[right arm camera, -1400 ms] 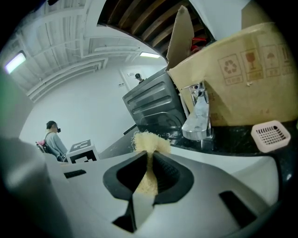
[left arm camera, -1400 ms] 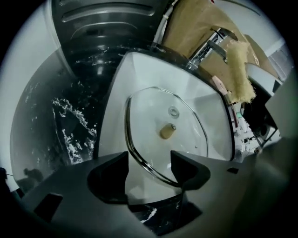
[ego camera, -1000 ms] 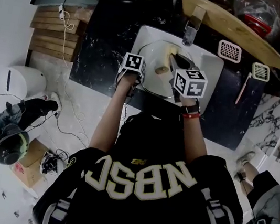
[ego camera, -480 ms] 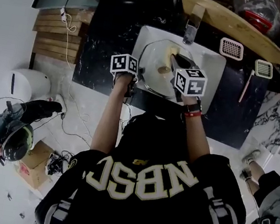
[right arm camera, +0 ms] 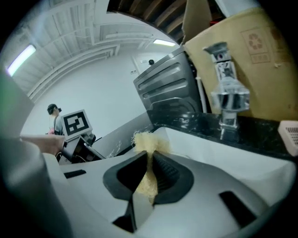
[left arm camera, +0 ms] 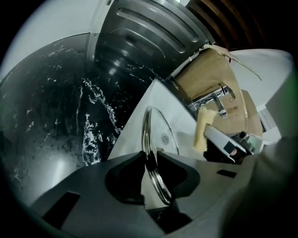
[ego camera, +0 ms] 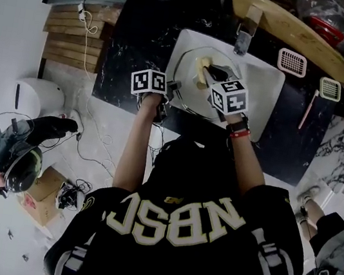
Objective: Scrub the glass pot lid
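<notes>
My left gripper (left arm camera: 150,160) is on the left-hand edge of the round glass pot lid (left arm camera: 163,135). Its jaws have just been closing and now stand at a narrow gap, with the lid's metal rim pinched between the pads. From these jaws the lid runs straight ahead. It stands on edge over the white sink basin (ego camera: 262,83), which is set into the black marbled surface (ego camera: 131,48). I see it nearly edge-on, a thin bright arc rising away from me, with its broad glass face turned to the right.

That face is what my other hand has to reach. To the right, my right gripper (right arm camera: 150,160) has its jaws closed tight on a pale yellow fibrous scrubber (right arm camera: 148,142), and the frayed tuft sticks out past the tips. In the head view the tuft lies over the far upper part of the lid, with this gripper reaching in from the right. In the left gripper view the tuft hangs just beside the glass. I cannot tell whether it is touching yet.

So the left hand is the holder and the right hand is the nearer one to the work. I judge the next move to be a stroke leftward onto the upright glass face and along it, while the left jaws steady the rim against the push.
</notes>
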